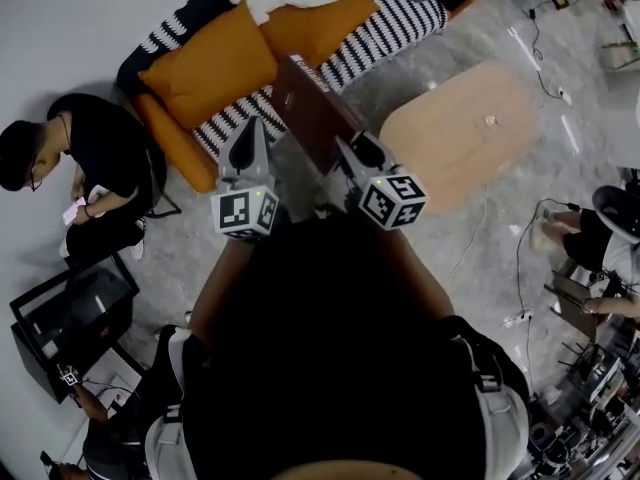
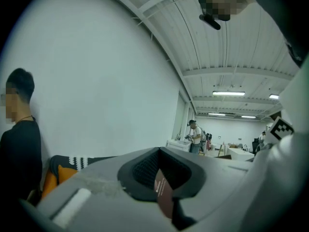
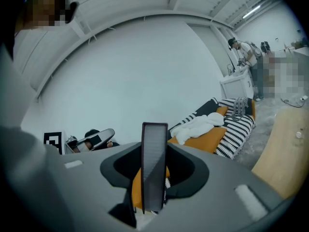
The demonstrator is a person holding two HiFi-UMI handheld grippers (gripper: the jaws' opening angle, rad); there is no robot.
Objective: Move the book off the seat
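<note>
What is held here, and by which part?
The brown book, held by both claws: the left claw pinches one corner, the right claw clamps its page edge.

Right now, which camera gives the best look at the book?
The head view: the book shows its broad dark cover, near the sofa. The right gripper view shows only its thin edge between the jaws; the left gripper view, just a corner.
</note>
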